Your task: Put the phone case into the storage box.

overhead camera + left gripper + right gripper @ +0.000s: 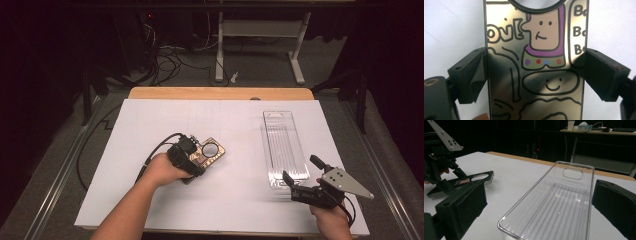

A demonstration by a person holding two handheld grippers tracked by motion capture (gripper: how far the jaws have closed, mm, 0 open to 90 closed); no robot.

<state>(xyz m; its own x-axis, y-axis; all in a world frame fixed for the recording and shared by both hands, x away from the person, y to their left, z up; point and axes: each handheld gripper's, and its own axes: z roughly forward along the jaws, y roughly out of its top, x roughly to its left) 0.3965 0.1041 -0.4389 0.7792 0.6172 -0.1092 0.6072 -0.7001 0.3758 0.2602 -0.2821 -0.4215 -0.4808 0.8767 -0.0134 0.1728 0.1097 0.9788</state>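
Right now your left gripper (200, 161) has its jaws spread wide and pressed against the two long edges of the phone case (536, 65), a shiny, mirror-like case printed with cartoon figures, speech bubbles and a row of coloured dots. From the left gripper view, the pads (477, 75) meet the case's sides about halfway along its length, with the round camera cut-out lying beyond them at the far end. From the high view, the case (212, 151) lies flat on the white table sheet (150, 190), left of centre, and your left hand (162, 170) holds the gripper low over its near end.

Your right gripper (299, 175) has its jaws standing well apart with nothing clamped between them. In the right gripper view, they flank the near end of the clear plastic tray (559, 207), one pad (464, 205) off to each side and not touching its walls. That tray (285, 145) is long and narrow, ribbed on the bottom, with a hanging slot at its far end, and it sits on the right half of the sheet, well apart from the case. Your right hand (332, 220) rests near the table's front edge.
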